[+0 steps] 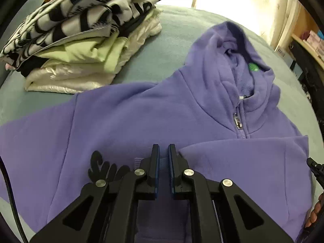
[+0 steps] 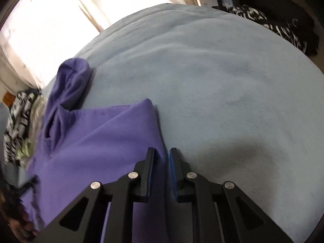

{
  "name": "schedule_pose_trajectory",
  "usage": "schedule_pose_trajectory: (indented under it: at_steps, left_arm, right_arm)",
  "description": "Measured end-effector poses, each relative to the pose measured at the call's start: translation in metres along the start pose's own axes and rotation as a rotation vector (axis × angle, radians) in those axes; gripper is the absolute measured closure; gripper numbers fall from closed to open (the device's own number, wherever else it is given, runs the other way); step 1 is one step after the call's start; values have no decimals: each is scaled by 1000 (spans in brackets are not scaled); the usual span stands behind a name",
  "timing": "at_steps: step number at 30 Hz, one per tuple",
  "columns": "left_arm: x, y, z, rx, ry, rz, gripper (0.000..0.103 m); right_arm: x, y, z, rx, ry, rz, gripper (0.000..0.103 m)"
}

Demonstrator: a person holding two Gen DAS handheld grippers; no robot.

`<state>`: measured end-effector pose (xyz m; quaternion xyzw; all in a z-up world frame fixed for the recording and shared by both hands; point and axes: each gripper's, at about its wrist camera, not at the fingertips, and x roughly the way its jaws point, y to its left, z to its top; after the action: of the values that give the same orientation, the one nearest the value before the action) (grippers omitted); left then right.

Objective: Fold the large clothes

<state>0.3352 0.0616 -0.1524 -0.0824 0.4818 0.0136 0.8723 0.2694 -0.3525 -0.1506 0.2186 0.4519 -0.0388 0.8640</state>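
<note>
A purple zip hoodie lies face up on the bed, hood towards the far side. One sleeve is folded across its chest. My left gripper is down on the chest, its jaws nearly together with the ribbed cuff end of that sleeve pinched between them. In the right wrist view the hoodie fills the left half. My right gripper grips the hoodie's right-hand edge, with purple cloth between its narrow jaws. A bit of the right gripper shows at the edge of the left wrist view.
A stack of folded clothes sits at the far left of the blue-grey bed cover. Bare cover stretches to the right of the hoodie. A dark patterned cloth lies at the far right edge. Bright curtains hang behind; a shelf stands beside them.
</note>
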Motion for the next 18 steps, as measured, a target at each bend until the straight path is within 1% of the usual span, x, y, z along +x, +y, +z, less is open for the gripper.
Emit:
schedule_pose_trajectory:
  at_steps: [1,3,4,5,6,7,8,10,14,16,18]
  left_arm:
    - [-5,1,-1,5,-2,-9,92]
    - [-15,-1,-4,28,-6,-35,90]
    - [-21,-2,-6,43,-11,-45,89]
    - [-30,-8,-11,71,-20,-51,88]
    - [-37,-12,-16,89,-23,-53,85]
    - [-44,-18,-22,111,-21,-61,81]
    - [-50,-23,-27,122,-14,-74,79]
    - [-57,-35,-35,126,4,-90,78]
    - [-59,-53,-57,94,36,-128,78]
    - [-55,-62,-70,100,41,-119,78]
    - [-45,-69,-84,109,67,-77,78]
  right_arm:
    - [-5,1,1,0,2,-6,82]
    - [-19,9,1,-33,-14,-13,79]
    - [-27,12,1,-52,-22,-13,73]
    - [-35,16,-1,-73,-28,-16,69]
    - [-44,23,-5,-99,-30,-29,64]
    - [-48,29,-7,-116,-25,-36,63]
    - [-52,36,-12,-136,-17,-34,63]
    - [-58,54,-25,-185,13,-9,62]
    - [-62,89,-57,-254,54,99,62]
    - [-56,105,-71,-295,83,145,62]
    - [-46,118,-84,-336,112,147,63]
